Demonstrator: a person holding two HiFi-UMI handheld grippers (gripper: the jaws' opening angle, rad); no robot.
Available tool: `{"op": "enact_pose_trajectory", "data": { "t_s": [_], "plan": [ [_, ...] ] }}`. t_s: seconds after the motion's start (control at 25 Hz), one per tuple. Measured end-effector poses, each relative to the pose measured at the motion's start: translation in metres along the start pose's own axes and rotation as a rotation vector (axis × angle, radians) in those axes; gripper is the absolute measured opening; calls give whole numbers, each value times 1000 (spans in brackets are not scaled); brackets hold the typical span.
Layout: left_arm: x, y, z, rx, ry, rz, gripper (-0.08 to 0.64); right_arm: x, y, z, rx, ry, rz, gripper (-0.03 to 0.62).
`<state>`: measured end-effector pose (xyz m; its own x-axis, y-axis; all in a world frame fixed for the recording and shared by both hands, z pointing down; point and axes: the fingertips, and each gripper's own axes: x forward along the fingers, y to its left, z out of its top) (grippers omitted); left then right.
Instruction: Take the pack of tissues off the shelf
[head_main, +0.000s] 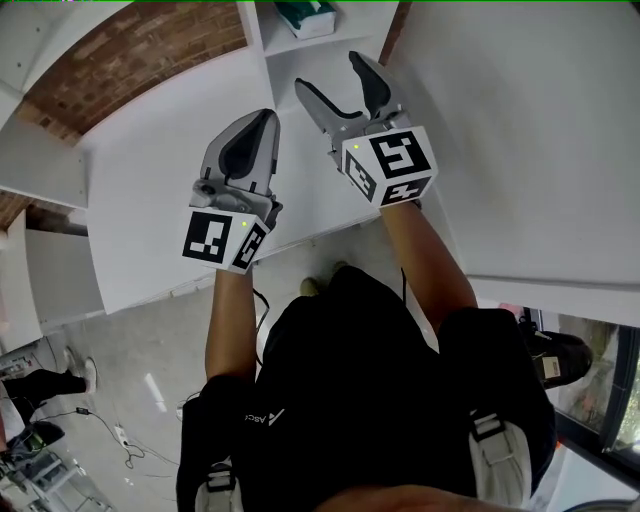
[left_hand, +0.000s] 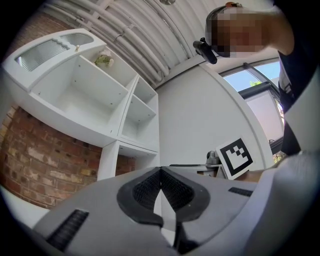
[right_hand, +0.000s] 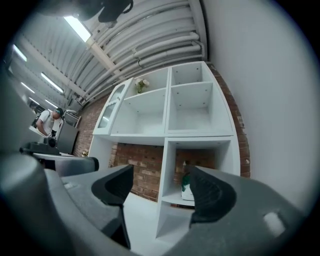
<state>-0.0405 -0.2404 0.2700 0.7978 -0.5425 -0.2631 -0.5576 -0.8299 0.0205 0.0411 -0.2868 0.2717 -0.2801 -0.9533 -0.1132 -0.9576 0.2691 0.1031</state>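
Observation:
The pack of tissues (head_main: 305, 15), green and white, lies in a low compartment of the white shelf unit (head_main: 262, 60) at the top of the head view. In the right gripper view the pack (right_hand: 186, 187) sits beyond the jaws, partly hidden by the right-hand jaw. My right gripper (head_main: 330, 75) points at the shelf unit (right_hand: 167, 135) from a distance, open with nothing between its fingers. To its left, a little further back, my left gripper (head_main: 262, 120) is shut and empty; in its own view the pads (left_hand: 160, 172) meet in front of the shelf unit (left_hand: 120, 132).
A brick wall (head_main: 140, 50) shows behind and left of the shelves, and a white panel (head_main: 520, 120) stands on the right. A small plant (right_hand: 140, 85) sits in an upper compartment. A person (right_hand: 50, 122) stands far off to the left. Cables (head_main: 120, 435) lie on the floor.

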Motion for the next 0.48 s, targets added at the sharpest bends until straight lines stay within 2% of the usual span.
{"op": "enact_pose_trajectory", "data": {
  "t_s": [0.48],
  "plan": [
    [64, 46, -27, 16, 31, 66, -2, 98, -73, -47, 46, 85, -82, 454]
  ]
}}
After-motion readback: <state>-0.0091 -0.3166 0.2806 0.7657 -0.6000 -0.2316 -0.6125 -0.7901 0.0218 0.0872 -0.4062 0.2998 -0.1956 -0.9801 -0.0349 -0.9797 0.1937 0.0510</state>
